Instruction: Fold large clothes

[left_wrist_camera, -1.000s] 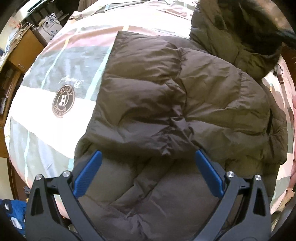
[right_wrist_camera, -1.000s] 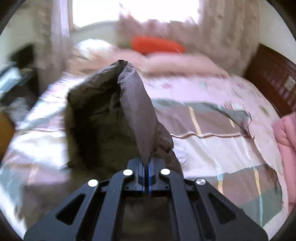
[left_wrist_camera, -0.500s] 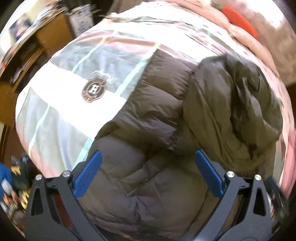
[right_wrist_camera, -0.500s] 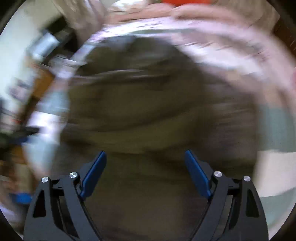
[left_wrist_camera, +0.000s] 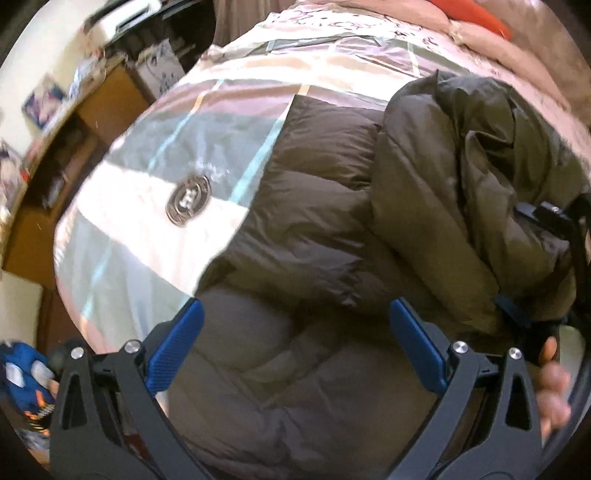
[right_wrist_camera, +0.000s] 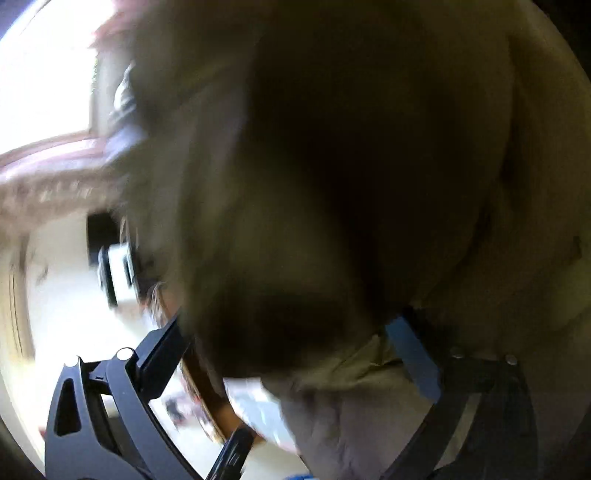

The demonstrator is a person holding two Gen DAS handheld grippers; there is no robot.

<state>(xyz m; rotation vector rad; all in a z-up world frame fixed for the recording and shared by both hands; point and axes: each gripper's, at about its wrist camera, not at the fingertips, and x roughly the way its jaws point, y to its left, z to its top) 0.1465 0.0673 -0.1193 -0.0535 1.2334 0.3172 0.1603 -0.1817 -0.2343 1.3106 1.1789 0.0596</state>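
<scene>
A home bedroom is shown. A bed [left_wrist_camera: 155,229] covered by a quilt in pastel blocks with a round crest [left_wrist_camera: 187,198] fills most of the left wrist view, and pink bedding with an orange pillow [left_wrist_camera: 484,16] is seen at its far end. Beside the bed, a wooden desk [left_wrist_camera: 107,103] cluttered with small things is seen. A bright window [right_wrist_camera: 40,70] is seen in the blurred right wrist view.

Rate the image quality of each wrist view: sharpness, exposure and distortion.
Left wrist view: fairly sharp on the brown puffer jacket and bedspread, soft toward the edges, strong fisheye bending, daylight even. Right wrist view: heavily motion-blurred, the jacket fills the lens as a dark underexposed mass, while the window at upper left is blown out white.
</scene>
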